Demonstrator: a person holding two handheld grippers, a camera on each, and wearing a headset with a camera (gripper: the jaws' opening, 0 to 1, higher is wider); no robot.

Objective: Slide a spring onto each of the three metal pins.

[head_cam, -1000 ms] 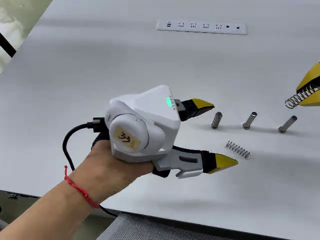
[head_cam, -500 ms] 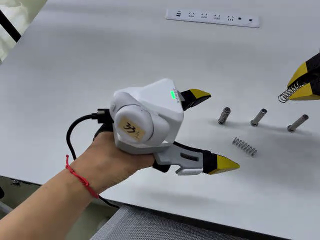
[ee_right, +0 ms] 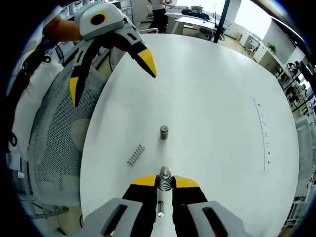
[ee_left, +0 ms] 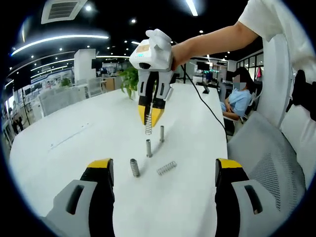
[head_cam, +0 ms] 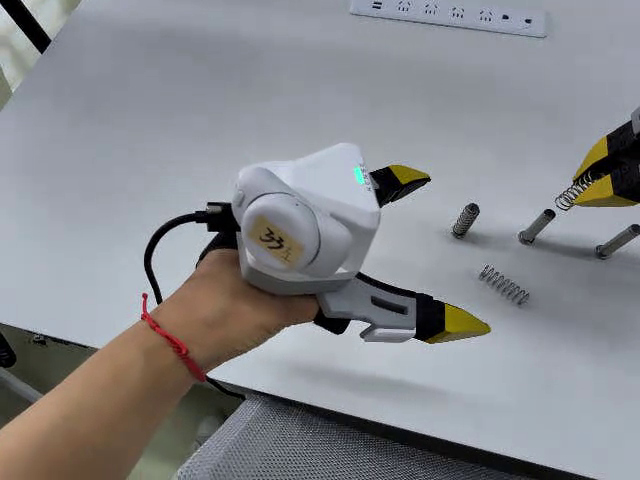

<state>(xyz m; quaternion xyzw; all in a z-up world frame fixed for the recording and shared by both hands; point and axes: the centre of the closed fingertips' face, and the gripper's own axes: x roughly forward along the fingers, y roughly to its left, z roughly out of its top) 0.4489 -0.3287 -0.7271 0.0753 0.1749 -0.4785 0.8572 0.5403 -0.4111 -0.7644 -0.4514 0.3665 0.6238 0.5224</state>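
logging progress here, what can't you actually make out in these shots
Head view: the right gripper is cut off by the right edge, and so is the far pin.
Right gripper view: a pin between the jaws is mostly hidden by them and by the held spring.
Left gripper view: whether the held spring touches any pin is too small to tell.
Head view: the power strip is cut by the top edge.

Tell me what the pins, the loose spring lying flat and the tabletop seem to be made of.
Short grey cylindrical pins: probably bare steel, given the dull silvery sheen. Loose thin wire coil spring: grey metal wire, likely steel. White tabletop: smooth matte surface, maybe laminate; unsure.
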